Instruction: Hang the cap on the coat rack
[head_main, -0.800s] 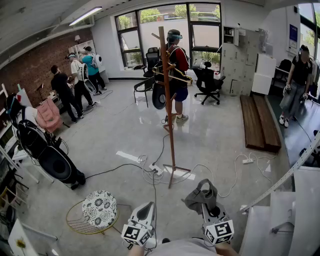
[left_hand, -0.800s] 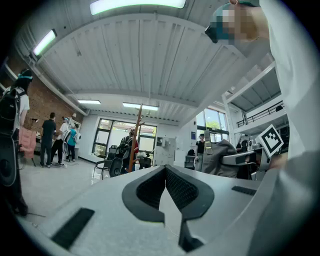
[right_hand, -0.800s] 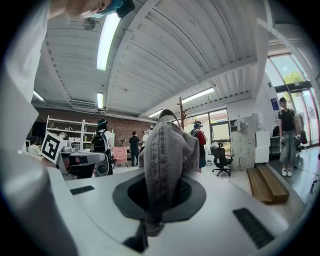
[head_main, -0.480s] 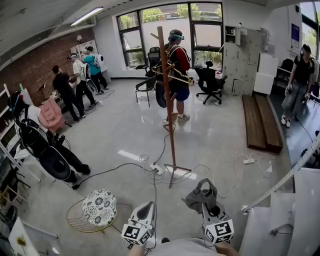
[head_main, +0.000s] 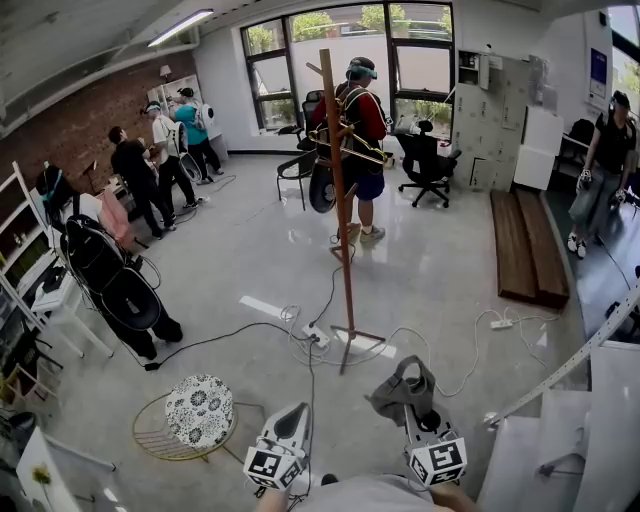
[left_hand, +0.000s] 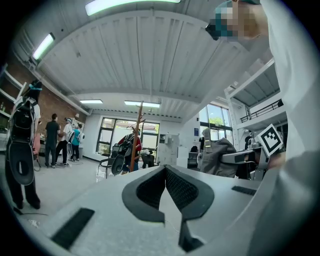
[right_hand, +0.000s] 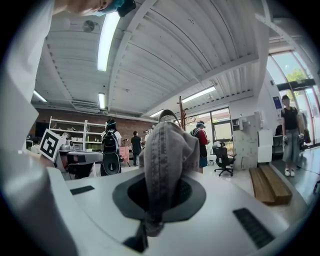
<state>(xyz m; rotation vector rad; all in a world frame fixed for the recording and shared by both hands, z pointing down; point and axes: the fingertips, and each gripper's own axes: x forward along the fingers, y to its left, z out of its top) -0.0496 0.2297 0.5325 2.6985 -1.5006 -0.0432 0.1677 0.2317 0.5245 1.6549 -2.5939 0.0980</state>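
1. Head view: the right gripper (head_main: 410, 402) is at the bottom of the frame, clenched on a grey cap (head_main: 400, 390) that bunches over its tip. The left gripper (head_main: 297, 412) is beside it, apart from the cap. The coat rack (head_main: 341, 200), a tall wooden pole with pegs near its top, stands on the floor well beyond both grippers. Cables (head_main: 300, 340) lie round its foot. A person (head_main: 364, 120) stands behind the rack, and a stool (head_main: 198, 415) with a patterned seat is near the left gripper.

2. Left gripper view: the left gripper (left_hand: 165, 169) has its dark pads meeting at the tip with nothing between them. The rack (left_hand: 136, 135) shows far off, left of centre. The cap (left_hand: 216, 157) hangs at the right, held off the floor.

3. Right gripper view: the right gripper (right_hand: 161, 192) has its jaws pressed on the cap (right_hand: 167, 150). A fold of grey cloth is pinched between the pads and the rest rises in front of the lens. The rack (right_hand: 181, 117) is partly seen behind the cap, far away.
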